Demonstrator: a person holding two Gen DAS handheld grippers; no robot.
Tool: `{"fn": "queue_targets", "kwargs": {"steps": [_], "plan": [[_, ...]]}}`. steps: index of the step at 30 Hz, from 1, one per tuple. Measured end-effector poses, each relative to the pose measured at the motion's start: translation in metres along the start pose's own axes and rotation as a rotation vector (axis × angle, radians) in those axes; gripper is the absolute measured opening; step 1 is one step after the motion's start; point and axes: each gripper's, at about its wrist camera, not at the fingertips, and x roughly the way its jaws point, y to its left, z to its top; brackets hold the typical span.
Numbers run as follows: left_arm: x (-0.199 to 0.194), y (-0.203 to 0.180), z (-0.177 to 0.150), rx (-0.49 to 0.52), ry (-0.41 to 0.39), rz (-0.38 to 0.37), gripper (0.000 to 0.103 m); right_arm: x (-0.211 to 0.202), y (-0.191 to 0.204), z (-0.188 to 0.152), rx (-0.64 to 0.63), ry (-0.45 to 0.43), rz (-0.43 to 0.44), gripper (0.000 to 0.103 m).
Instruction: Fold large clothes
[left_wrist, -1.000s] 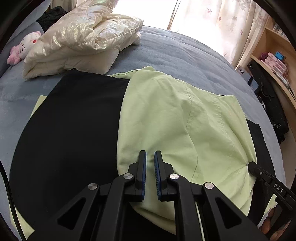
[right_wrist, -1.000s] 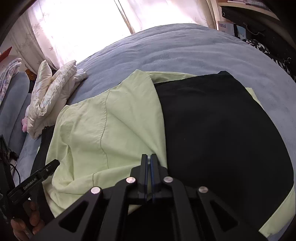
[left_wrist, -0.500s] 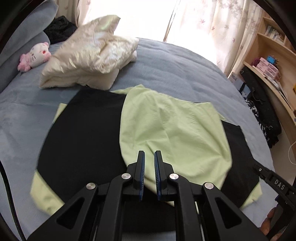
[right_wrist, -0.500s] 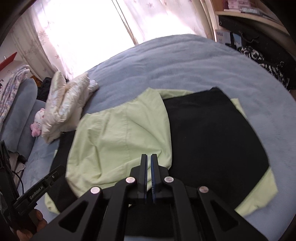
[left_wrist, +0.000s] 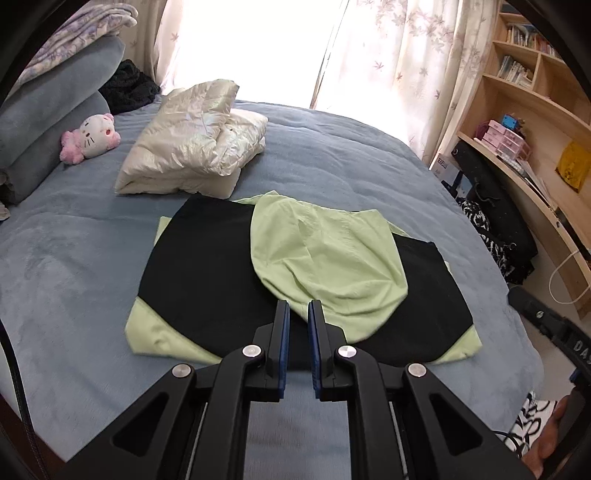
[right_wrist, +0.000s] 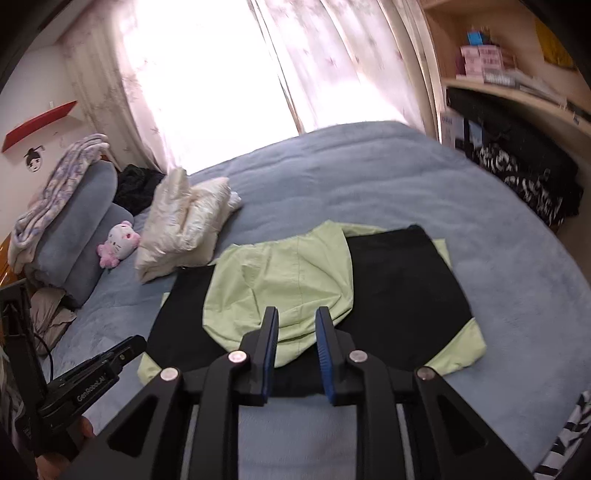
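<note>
1. The green-and-black garment (left_wrist: 229, 280) is lying flat on the bed (left_wrist: 332, 155), just ahead of and below both tongs.
2. The left tongs (left_wrist: 296, 321) are sitting nearly closed, holding nothing; the right tongs (right_wrist: 296, 325) are opening, empty.
3. The garment is looking light, soft and floppy; I'd be pinching the near hem corners.

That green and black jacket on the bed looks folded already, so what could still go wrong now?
The light green flap lies puffed and wrinkled on the black panel, so it might slide open. The cream jacket sits close behind the garment; another fold could bump it. Both grippers, left and right, hold nothing.
</note>
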Motion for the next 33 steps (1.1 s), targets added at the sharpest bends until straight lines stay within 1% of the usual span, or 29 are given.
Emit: {"fn": "queue_targets", "kwargs": {"steps": [3,5,8,11,12,14,15,17,20,21,23,25,27,28,30,33], "plan": [[-0.020,0.000,-0.011,0.008,0.000,-0.013,0.008,-0.026,0.005,-0.004,-0.017,-0.017,0.005,0.021],[-0.030,-0.001,-0.018,0.016,0.004,-0.024,0.008,-0.040,0.009,-0.007,-0.026,-0.009,0.023,0.021],[-0.040,-0.004,-0.026,0.032,0.007,-0.028,0.008,-0.061,0.014,-0.010,-0.044,0.007,0.053,0.021],[-0.045,-0.006,-0.032,0.037,0.008,-0.035,0.008,-0.083,0.020,-0.013,-0.072,-0.004,0.079,0.021],[-0.045,-0.006,-0.034,0.036,0.012,-0.038,0.008,-0.088,0.023,-0.013,-0.086,-0.013,0.076,0.024],[-0.042,-0.005,-0.036,0.033,0.023,-0.043,0.008,-0.093,0.027,-0.016,-0.110,-0.033,0.069,0.039],[-0.039,-0.004,-0.037,0.029,0.031,-0.046,0.009,-0.093,0.028,-0.017,-0.116,-0.039,0.067,0.041],[-0.031,0.001,-0.041,0.009,0.053,-0.052,0.013,-0.086,0.030,-0.021,-0.134,-0.042,0.065,0.041],[-0.011,0.013,-0.049,-0.035,0.089,-0.059,0.021,-0.064,0.030,-0.029,-0.141,-0.029,0.052,0.041],[-0.003,0.018,-0.052,-0.052,0.103,-0.068,0.021,-0.052,0.029,-0.032,-0.136,-0.022,0.045,0.041],[0.019,0.033,-0.060,-0.116,0.144,-0.121,0.022,-0.033,0.026,-0.038,-0.124,-0.005,0.040,0.041],[0.043,0.049,-0.070,-0.194,0.176,-0.193,0.024,-0.013,0.024,-0.044,-0.114,0.021,0.044,0.041],[0.063,0.062,-0.078,-0.270,0.198,-0.244,0.030,0.005,0.023,-0.048,-0.110,0.036,0.048,0.041],[0.077,0.071,-0.083,-0.322,0.201,-0.262,0.030,0.012,0.023,-0.049,-0.113,0.041,0.047,0.040],[0.097,0.082,-0.087,-0.371,0.194,-0.249,0.030,0.027,0.024,-0.051,-0.122,0.048,0.054,0.040],[0.125,0.095,-0.092,-0.440,0.194,-0.238,0.030,0.050,0.025,-0.052,-0.127,0.055,0.073,0.035]]}}
